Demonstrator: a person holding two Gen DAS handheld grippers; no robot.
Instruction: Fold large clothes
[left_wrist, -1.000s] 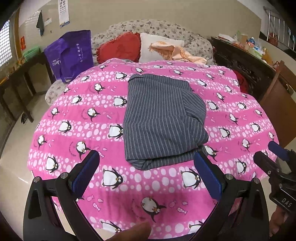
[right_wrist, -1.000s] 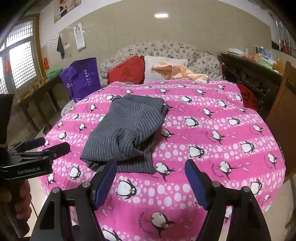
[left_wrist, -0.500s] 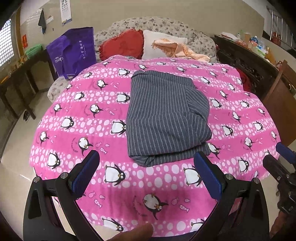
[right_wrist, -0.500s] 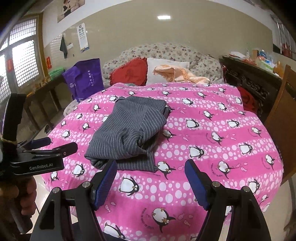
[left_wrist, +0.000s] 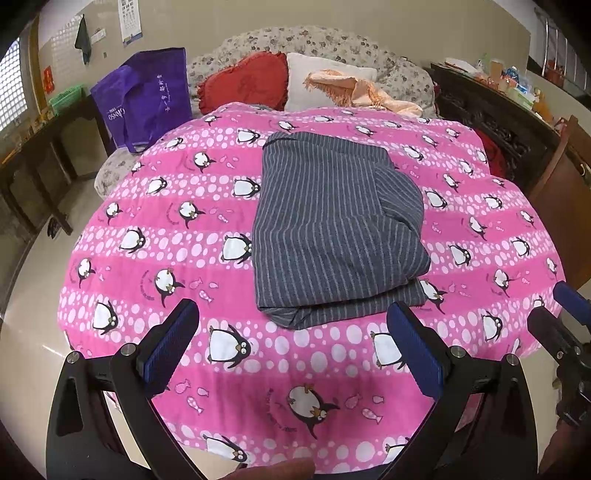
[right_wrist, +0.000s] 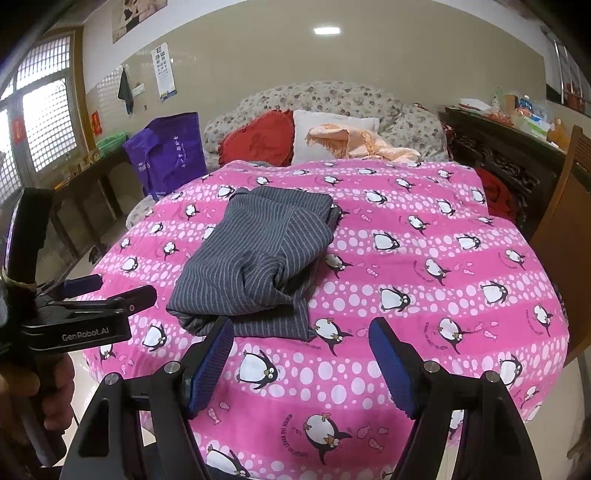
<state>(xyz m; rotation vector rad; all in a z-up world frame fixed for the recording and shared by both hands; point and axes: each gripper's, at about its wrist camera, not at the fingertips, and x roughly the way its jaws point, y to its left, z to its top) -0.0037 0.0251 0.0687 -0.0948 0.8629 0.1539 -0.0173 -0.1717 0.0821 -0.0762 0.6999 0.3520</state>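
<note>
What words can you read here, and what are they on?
"GenRobot.AI": on the left gripper.
"CANSO", roughly, running sideways: on the purple bag; its other characters are unreadable.
Round print beside the penguins on the blanket: too distorted.
Eye chart: too small.

The garment (left_wrist: 332, 229) lies folded on the blanket (left_wrist: 147, 229), just ahead of the left tool (left_wrist: 295, 350), its near edge between that tool's fingers in the left wrist view. From the right tool (right_wrist: 301, 363) it sits ahead and to the left. The left tool (right_wrist: 96, 291) is left of the right one, off the blanket's edge. Beyond the garment, cushions (left_wrist: 243, 83) rest against a sofa (left_wrist: 314, 40); a bag (left_wrist: 147, 96) stands far left.
</note>
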